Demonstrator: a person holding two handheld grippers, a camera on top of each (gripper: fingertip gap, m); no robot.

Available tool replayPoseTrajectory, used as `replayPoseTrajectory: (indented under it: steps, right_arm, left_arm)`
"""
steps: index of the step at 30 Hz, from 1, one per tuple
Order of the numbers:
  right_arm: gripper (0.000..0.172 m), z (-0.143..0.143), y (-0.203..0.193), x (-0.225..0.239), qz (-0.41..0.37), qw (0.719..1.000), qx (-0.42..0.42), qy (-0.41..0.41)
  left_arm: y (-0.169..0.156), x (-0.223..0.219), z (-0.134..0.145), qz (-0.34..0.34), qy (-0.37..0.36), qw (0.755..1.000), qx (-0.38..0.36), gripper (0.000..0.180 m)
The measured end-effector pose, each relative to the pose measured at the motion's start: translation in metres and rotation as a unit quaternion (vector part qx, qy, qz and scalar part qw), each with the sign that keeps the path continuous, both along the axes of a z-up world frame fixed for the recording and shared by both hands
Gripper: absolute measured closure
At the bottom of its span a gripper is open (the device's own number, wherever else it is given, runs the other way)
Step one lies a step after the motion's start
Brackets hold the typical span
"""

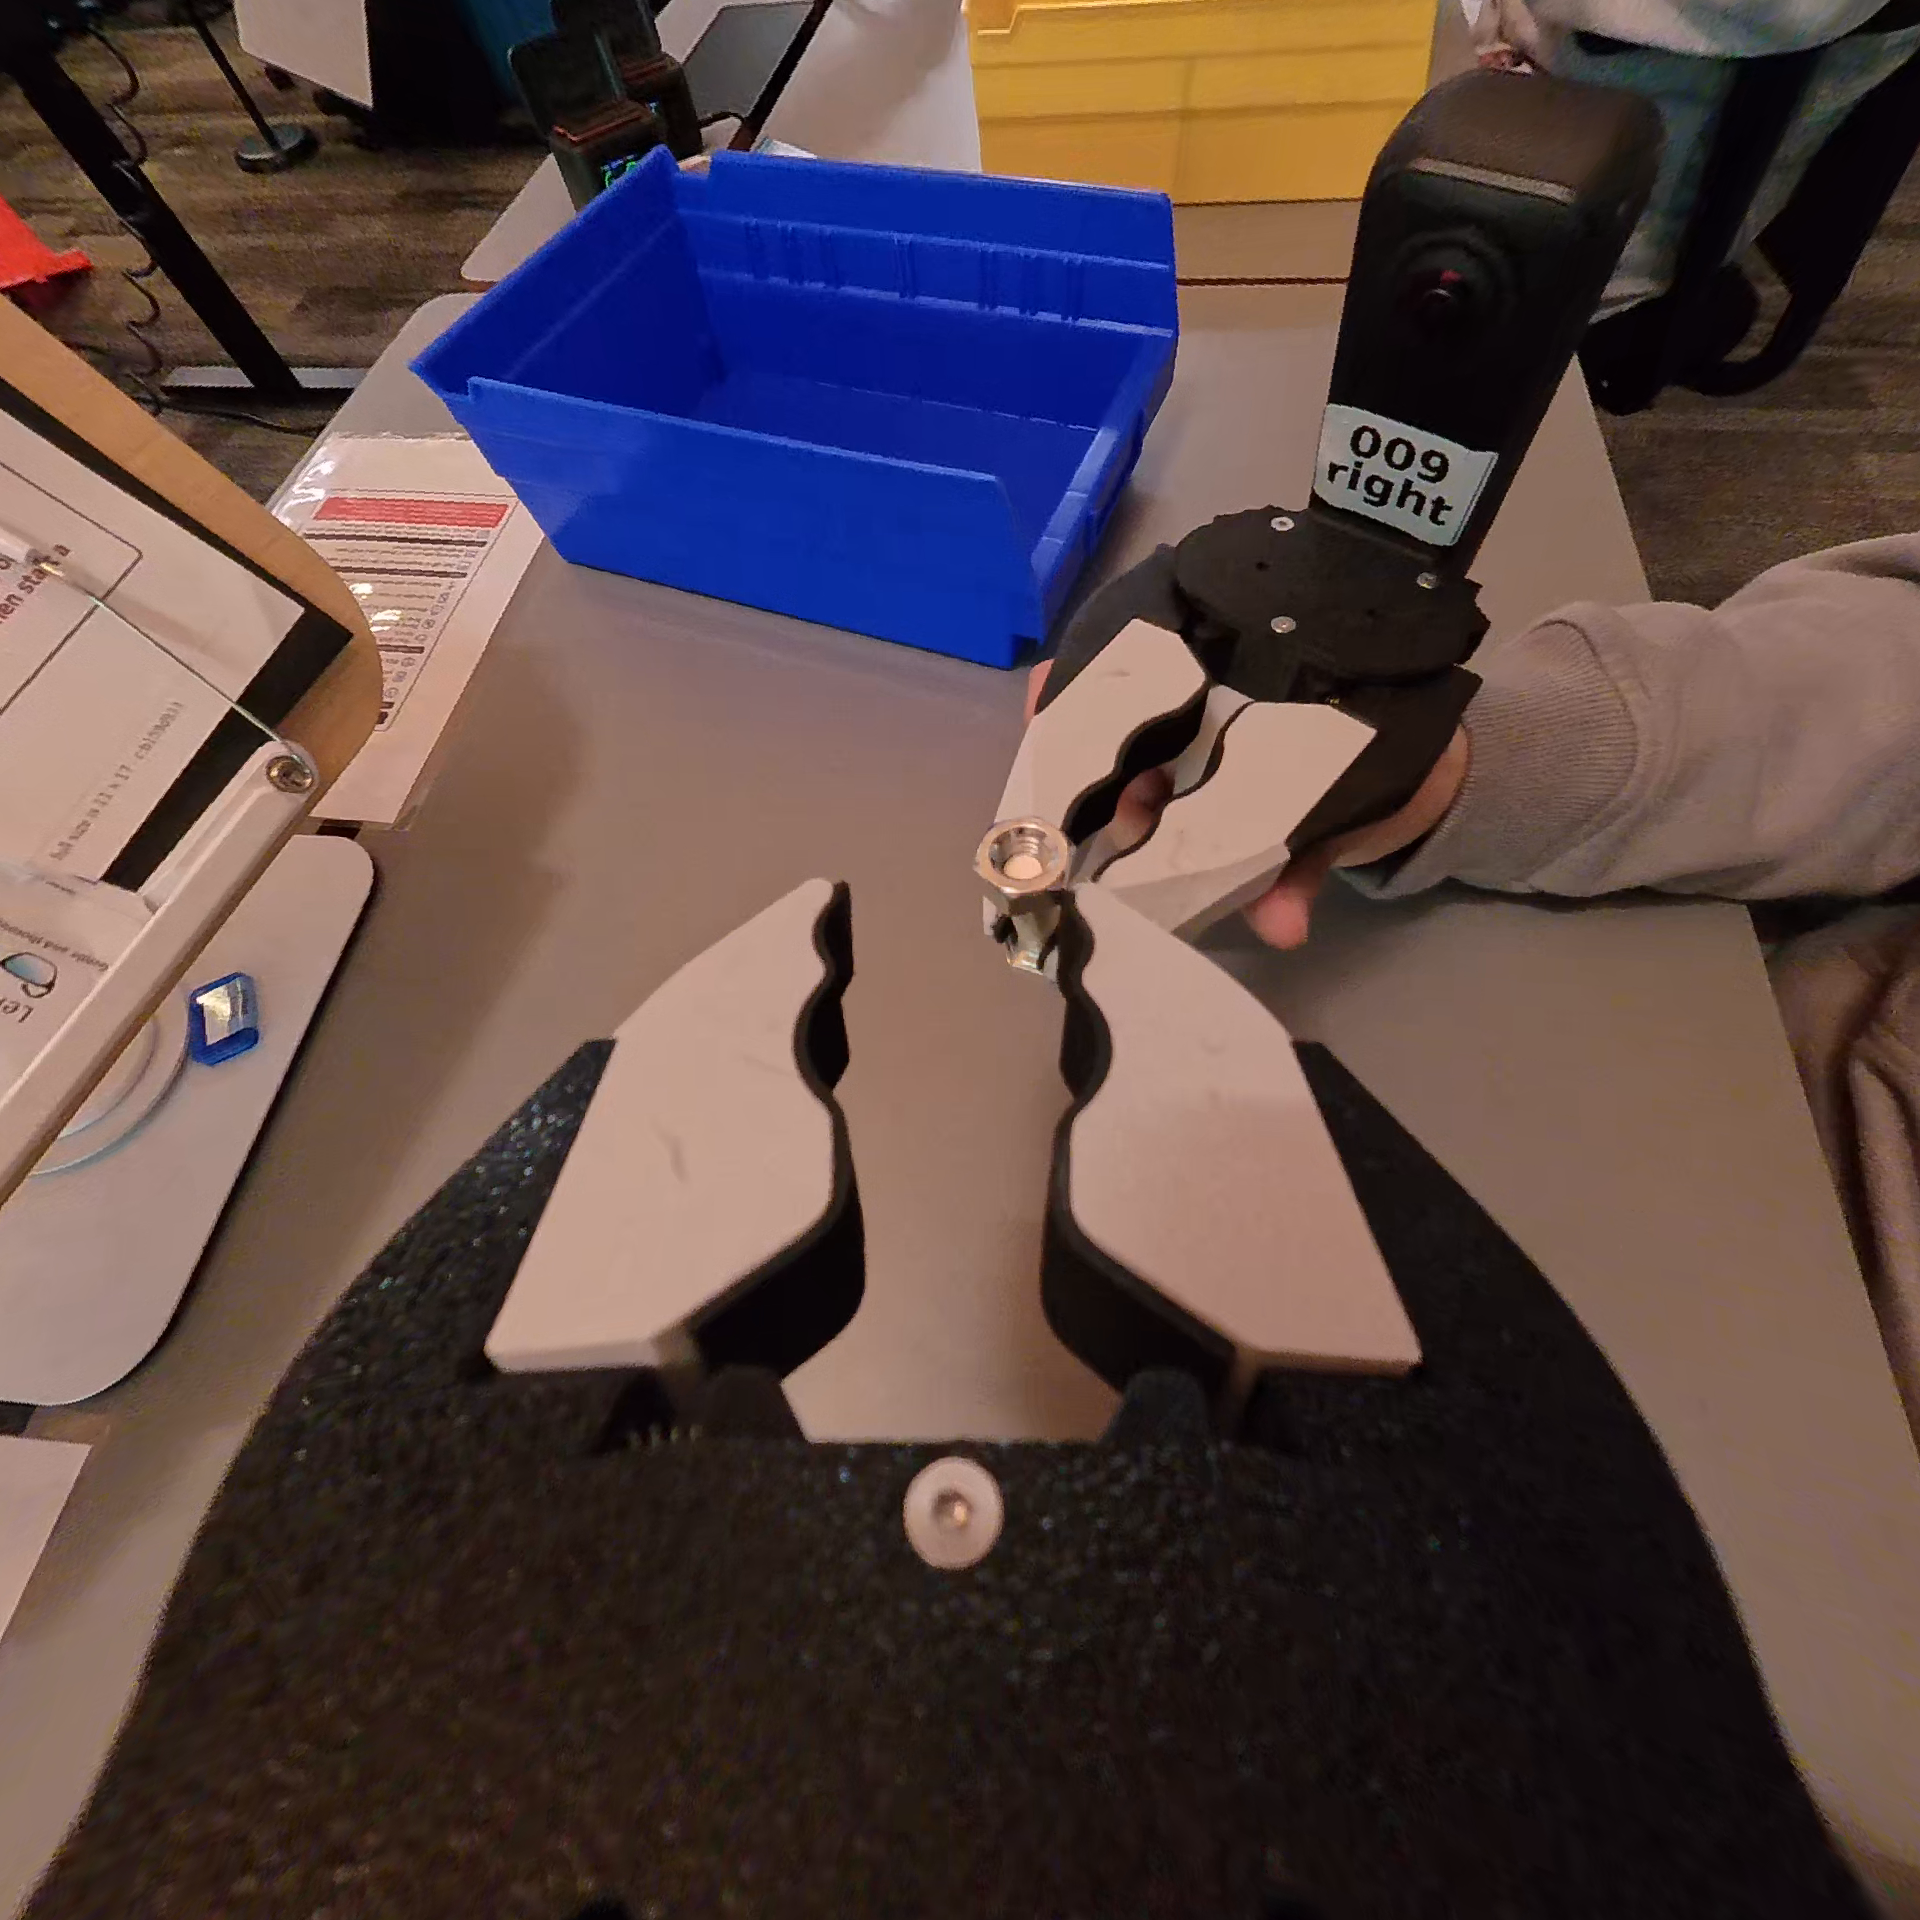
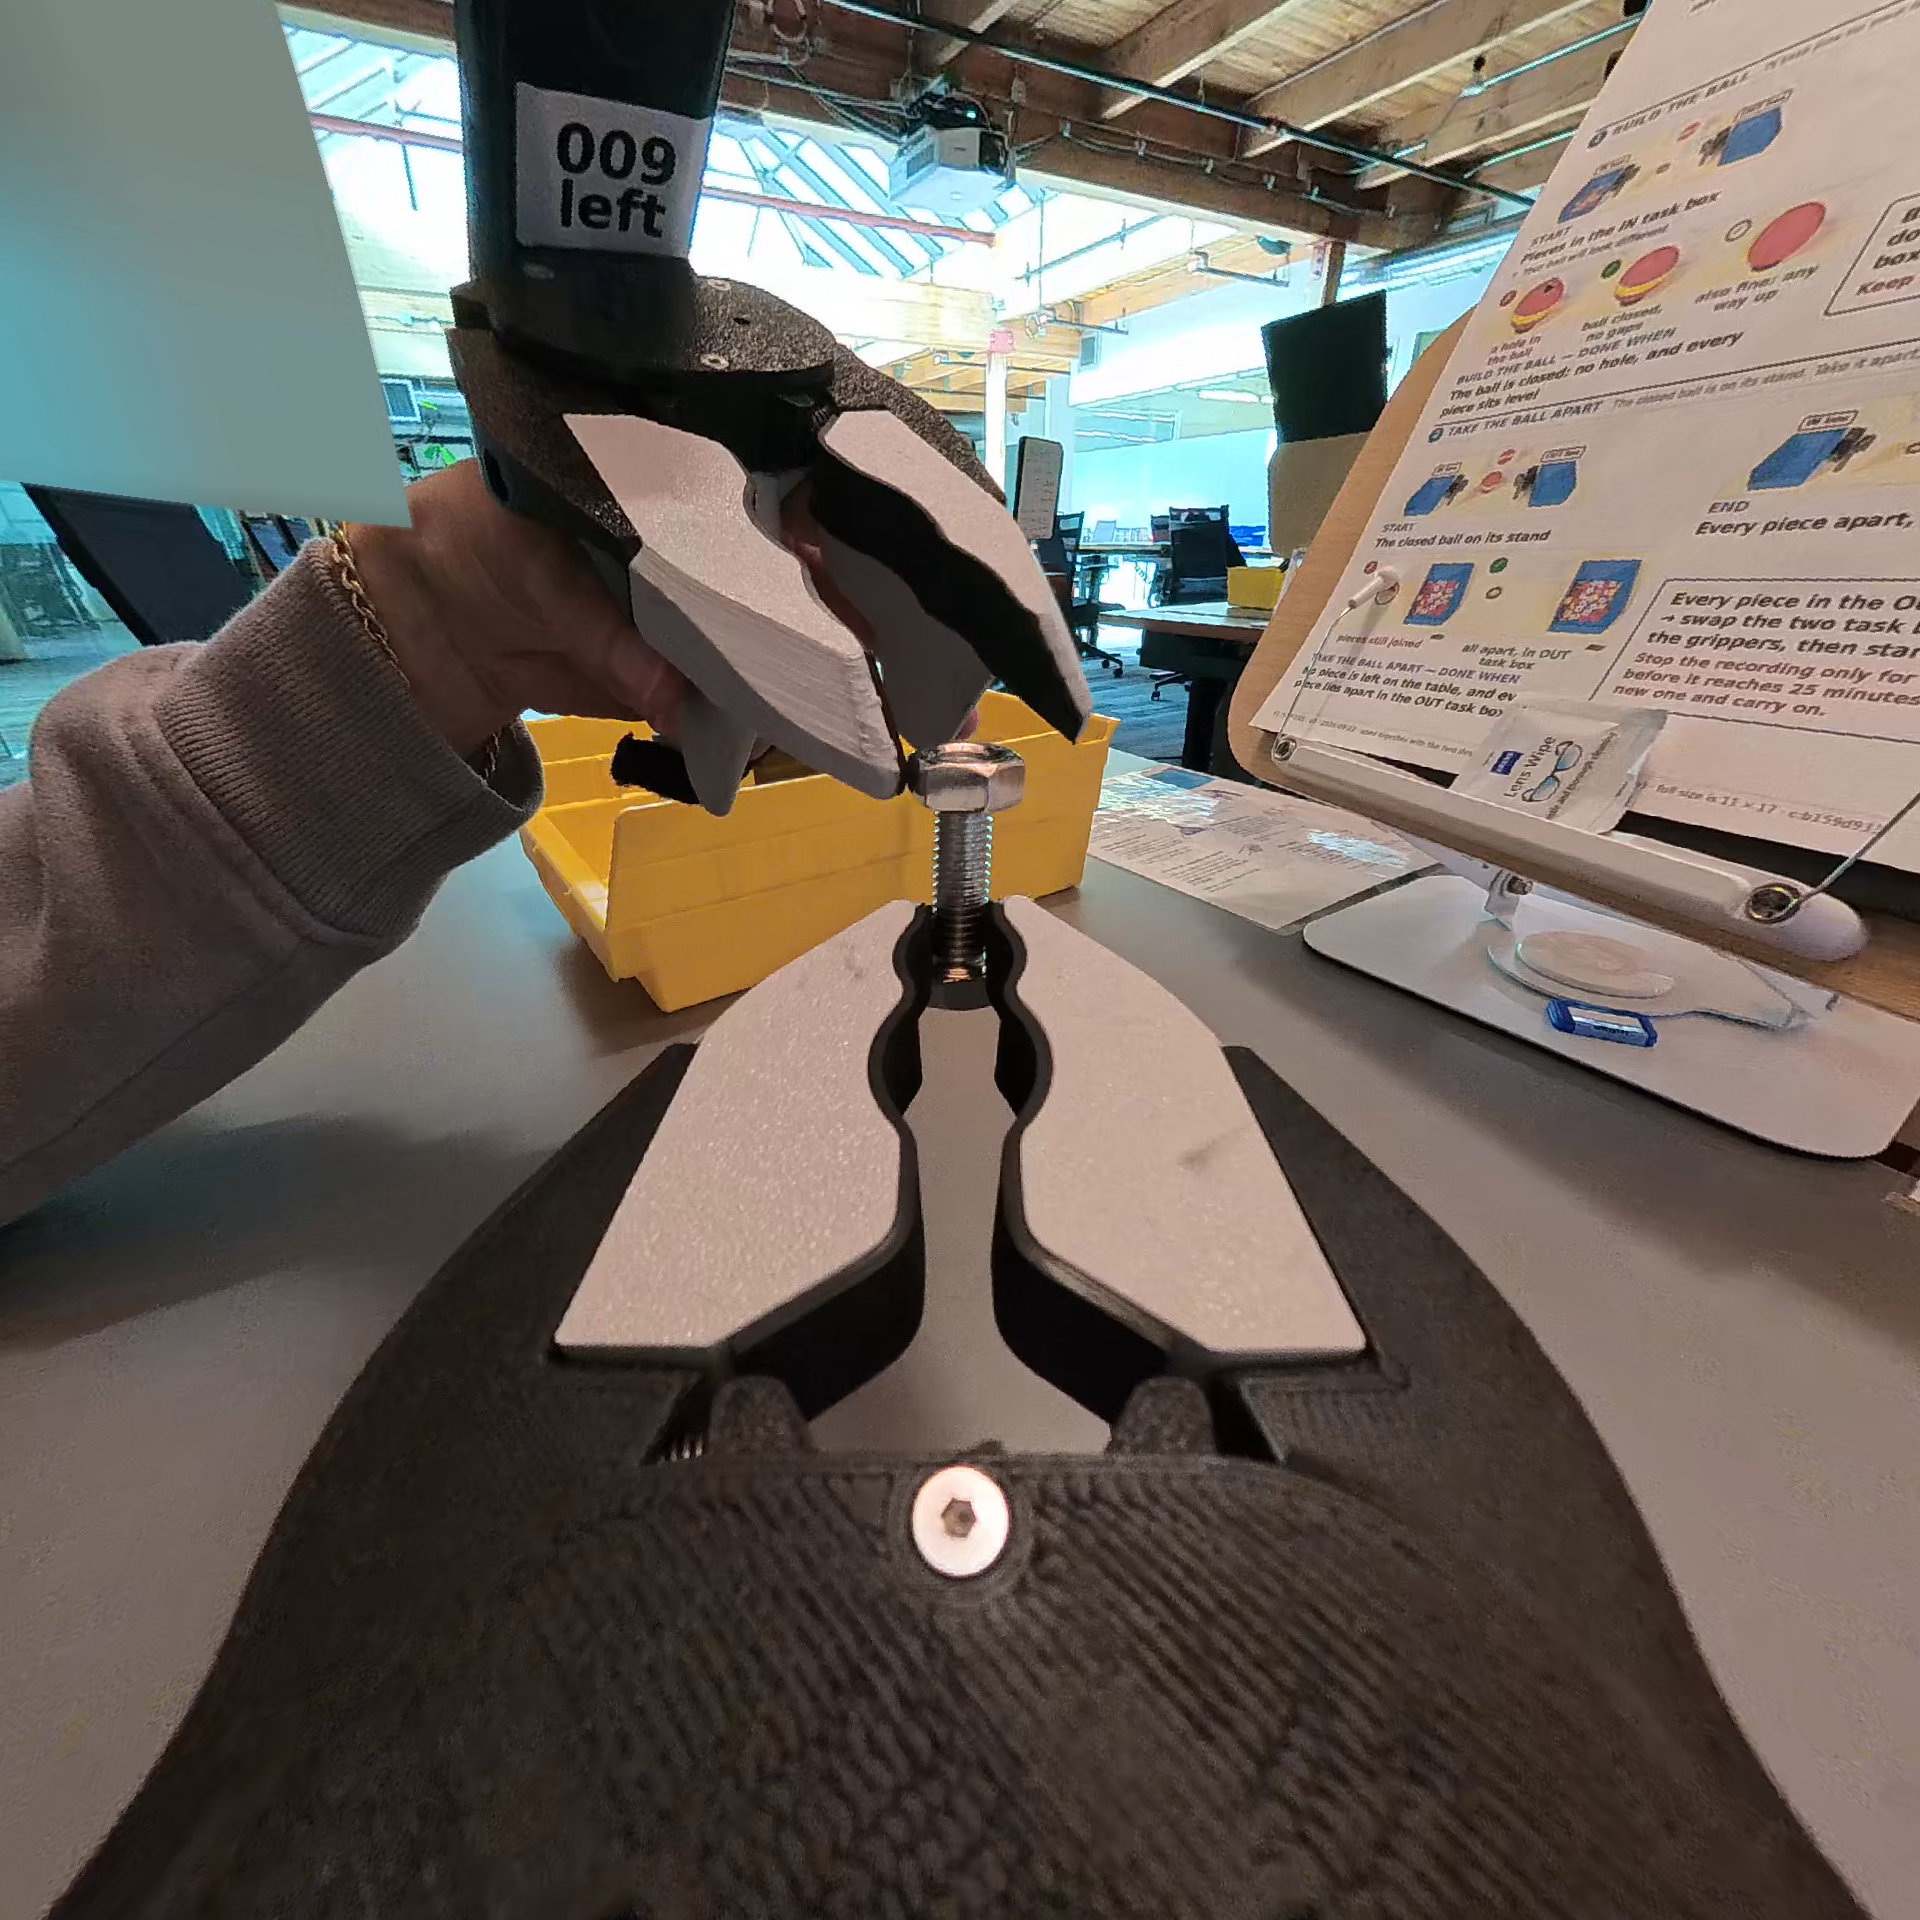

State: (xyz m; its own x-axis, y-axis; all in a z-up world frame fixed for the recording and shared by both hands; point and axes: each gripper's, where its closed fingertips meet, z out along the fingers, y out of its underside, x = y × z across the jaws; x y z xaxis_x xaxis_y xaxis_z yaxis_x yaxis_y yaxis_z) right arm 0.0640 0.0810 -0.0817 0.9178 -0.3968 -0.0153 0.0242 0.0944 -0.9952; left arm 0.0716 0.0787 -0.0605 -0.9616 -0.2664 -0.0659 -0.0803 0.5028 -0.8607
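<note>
My right gripper (image 2: 958, 920) is shut on the threaded shaft of a silver bolt (image 2: 963, 862) and holds it upright above the grey table (image 2: 416, 1039). A silver hex nut (image 2: 966, 779) sits on the bolt's top end. My left gripper (image 2: 977, 743) is open and hangs over the nut from above. One of its fingertips (image 2: 878, 764) touches the nut's side and the other stands apart. In the left wrist view the nut (image 1: 1023, 862) lies next to the right-hand finger of my left gripper (image 1: 961, 904), and the right gripper (image 1: 1091, 868) reaches in from the right.
An empty blue bin (image 1: 810, 416) stands on the table behind the grippers, with a yellow bin (image 1: 1195, 94) farther back. An instruction board on a white stand (image 2: 1662, 468), a laminated sheet (image 1: 416, 623) and a small blue card (image 1: 223, 1018) stand to one side. My two grippers' fingertips are within a few centimetres of each other.
</note>
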Motion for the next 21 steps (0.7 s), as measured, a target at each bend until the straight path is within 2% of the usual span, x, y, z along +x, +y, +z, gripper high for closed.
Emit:
replayPoseTrajectory:
  steps: [4,9,14,21]
  right_arm:
    - [0.163,0.000,0.000,0.000,-0.002,1.000,-0.001,-0.001]
    - [0.163,0.000,0.000,-0.001,0.001,1.000,0.001,0.000]
    - [0.163,0.004,0.001,-0.004,0.017,1.000,0.018,0.008]
    - [0.163,-0.001,0.004,-0.005,0.014,1.000,-0.009,-0.001]
  left_arm:
    - [-0.009,-0.009,0.006,-0.030,0.015,0.999,-0.034,0.147]
    - [-0.014,-0.010,0.001,-0.042,0.036,0.998,-0.042,0.163]
    - [-0.013,-0.013,0.005,-0.064,0.023,0.996,-0.059,0.164]
    - [-0.011,-0.015,-0.001,-0.069,-0.015,0.997,-0.014,0.164]
